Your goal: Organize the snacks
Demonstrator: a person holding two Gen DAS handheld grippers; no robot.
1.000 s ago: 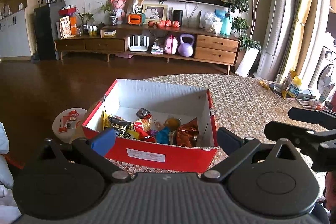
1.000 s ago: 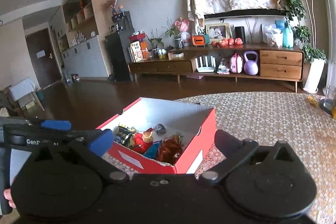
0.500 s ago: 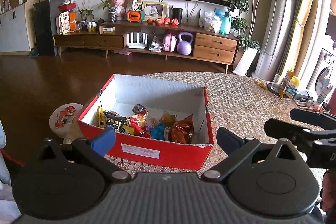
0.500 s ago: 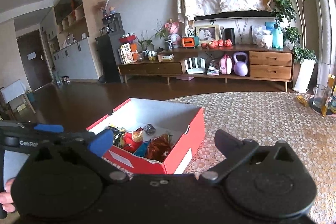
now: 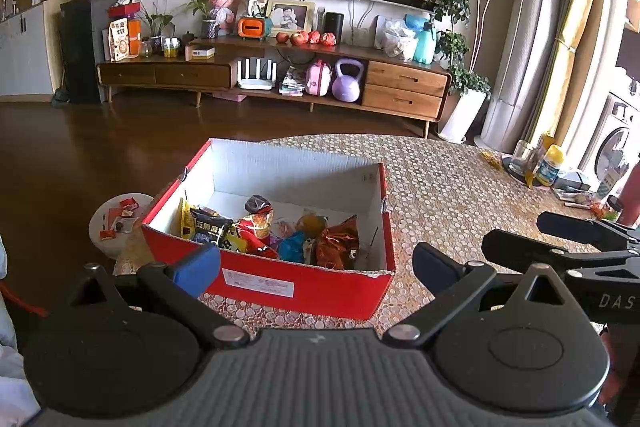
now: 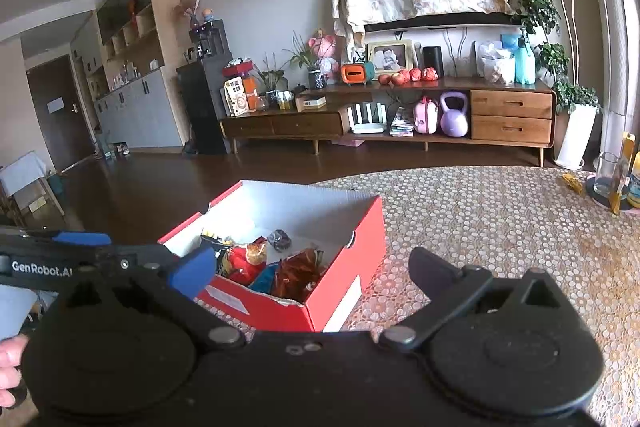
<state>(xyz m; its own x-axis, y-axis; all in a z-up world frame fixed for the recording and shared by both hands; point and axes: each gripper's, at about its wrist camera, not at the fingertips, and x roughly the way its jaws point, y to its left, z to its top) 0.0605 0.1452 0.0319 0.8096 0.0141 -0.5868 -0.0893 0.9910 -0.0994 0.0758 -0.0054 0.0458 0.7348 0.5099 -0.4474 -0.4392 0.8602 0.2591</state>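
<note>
Right in front of us sits the red box (image 5: 304, 287), open-topped with white inner walls, on the worktop (image 5: 452, 187) near its left edge. The snacks (image 5: 272, 231) lie heaped in the near half of the box: a black packet, a yellow one at the left wall, red and orange wrappers, a blue one and a shiny copper-coloured bag at the right; the far half of the box floor is bare. In the right wrist view we see the same red box (image 6: 336, 291) from its right corner, with the snacks (image 6: 276, 263) piled toward the near wall.

Our left claw (image 5: 316, 261) hovers just short of the box's near wall, its jaws spread wide with nothing between them. Our right claw (image 6: 312, 267) is likewise spread wide and empty, held near the box's right corner. Each claw shows at the edge of the other's view, the right one (image 5: 568, 243) to the right of the box and the left one (image 6: 60, 259) to the left of it.

Beyond the box the worktop, covered in a honeycomb-patterned cloth, carries a drinking glass (image 5: 522, 157) and a yellow bottle (image 5: 550, 165) at its far right. Below the box's left side a small round white stool (image 5: 116, 223) on the dark wooden floor holds a few scattered wrappers. Across the room a long wooden sideboard (image 5: 404, 91) stands against the wall, with a purple kettlebell (image 5: 346, 83) on its lower shelf.
</note>
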